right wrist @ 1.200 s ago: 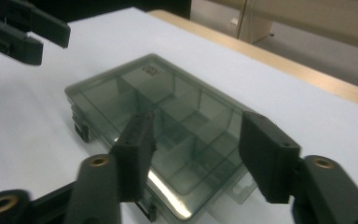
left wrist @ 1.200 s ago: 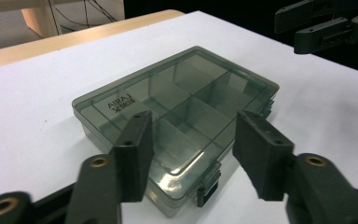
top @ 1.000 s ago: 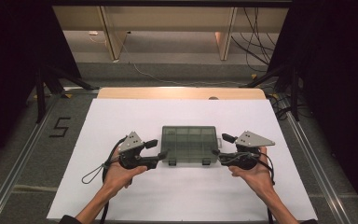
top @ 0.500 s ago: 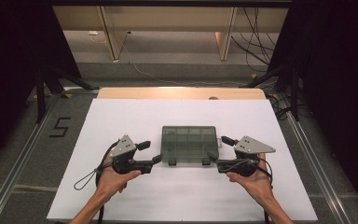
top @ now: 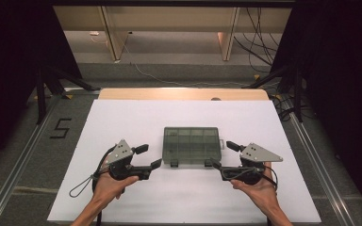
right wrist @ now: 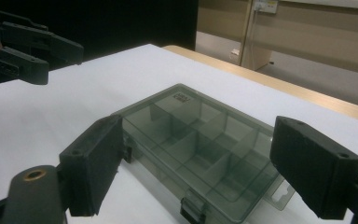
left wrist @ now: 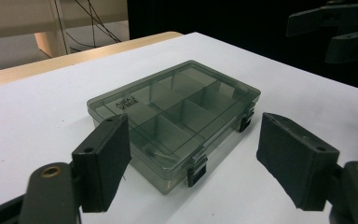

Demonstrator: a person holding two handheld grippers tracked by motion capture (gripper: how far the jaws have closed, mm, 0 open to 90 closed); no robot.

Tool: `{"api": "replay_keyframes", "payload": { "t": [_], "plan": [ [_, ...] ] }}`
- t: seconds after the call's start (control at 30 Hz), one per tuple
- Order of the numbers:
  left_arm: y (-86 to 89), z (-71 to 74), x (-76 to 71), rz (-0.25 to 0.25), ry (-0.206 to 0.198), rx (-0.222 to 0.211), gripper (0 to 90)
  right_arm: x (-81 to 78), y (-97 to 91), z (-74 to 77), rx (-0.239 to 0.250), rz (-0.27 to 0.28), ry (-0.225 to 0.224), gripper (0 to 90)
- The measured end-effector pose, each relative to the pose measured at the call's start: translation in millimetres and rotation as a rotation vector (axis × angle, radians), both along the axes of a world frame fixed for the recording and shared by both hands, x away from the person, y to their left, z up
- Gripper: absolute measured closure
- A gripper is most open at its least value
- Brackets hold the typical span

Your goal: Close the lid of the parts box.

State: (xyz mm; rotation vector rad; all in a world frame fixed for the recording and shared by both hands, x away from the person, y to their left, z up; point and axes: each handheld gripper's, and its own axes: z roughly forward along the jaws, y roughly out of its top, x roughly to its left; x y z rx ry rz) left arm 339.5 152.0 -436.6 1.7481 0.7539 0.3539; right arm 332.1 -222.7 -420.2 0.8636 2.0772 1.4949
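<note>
A smoky grey see-through compartment box [top: 192, 145] lies closed on the white tabletop [top: 132, 122], its two black latches facing the person. My left gripper [top: 149, 157] is open just off the box's near-left corner, touching nothing. In the left gripper view, the box [left wrist: 168, 100] lies beyond the spread jaws of the left gripper [left wrist: 193, 135]. My right gripper [top: 223, 155] is open off the near-right corner. The right gripper view has the box [right wrist: 223, 126] between and beyond the wide jaws of the right gripper [right wrist: 198, 140]. The compartments look empty.
A wooden strip [top: 184, 93] runs along the table's far edge. A black "5" mark [top: 60, 128] is on the floor at left. Dark stand legs [top: 47, 80] and cables [top: 283, 106] flank the table. Metal rails [top: 14, 174] run beside it.
Both grippers have drawn back from the box's sides toward the person, the left one also shifting outward to the left. The box has not moved.
</note>
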Motion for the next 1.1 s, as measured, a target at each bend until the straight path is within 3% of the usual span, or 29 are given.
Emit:
{"api": "replay_keyframes", "payload": {
  "t": [0.13,0.2,0.23,0.43,0.47,0.5,1.0,1.1],
  "plan": [
    [0.7,0.6,-3.3,-0.006,-0.011,-0.002,23.8,-2.8,0.9,-1.8,0.015,0.011,-0.001,17.6],
    [1.0,1.0,-5.4,-0.002,-0.011,-0.004,23.4,-3.9,0.0,-2.0,-0.005,0.003,-0.011,17.3],
    [0.6,0.9,-6.7,0.006,-0.002,-0.016,23.2,-5.7,0.7,-2.4,0.004,0.016,0.012,17.3],
    [2.9,2.7,-11.2,0.003,-0.024,-0.012,22.5,-8.5,0.6,-3.3,0.008,0.007,-0.011,17.2],
    [2.4,2.6,-12.6,0.011,-0.016,-0.026,22.4,-9.7,0.3,-3.2,0.007,0.014,0.005,17.1],
    [3.3,2.4,-11.5,-0.007,-0.035,-0.023,22.2,-9.9,0.4,-3.6,0.007,0.015,0.007,16.8],
    [7.4,1.3,-18.3,0.012,-0.029,-0.018,21.6,-17.2,-0.5,-7.4,0.031,0.023,0.013,16.8],
    [7.8,1.5,-20.2,0.012,-0.033,-0.014,21.4,-20.8,-2.6,-6.9,0.016,0.019,0.02,16.8]
  ]
}}
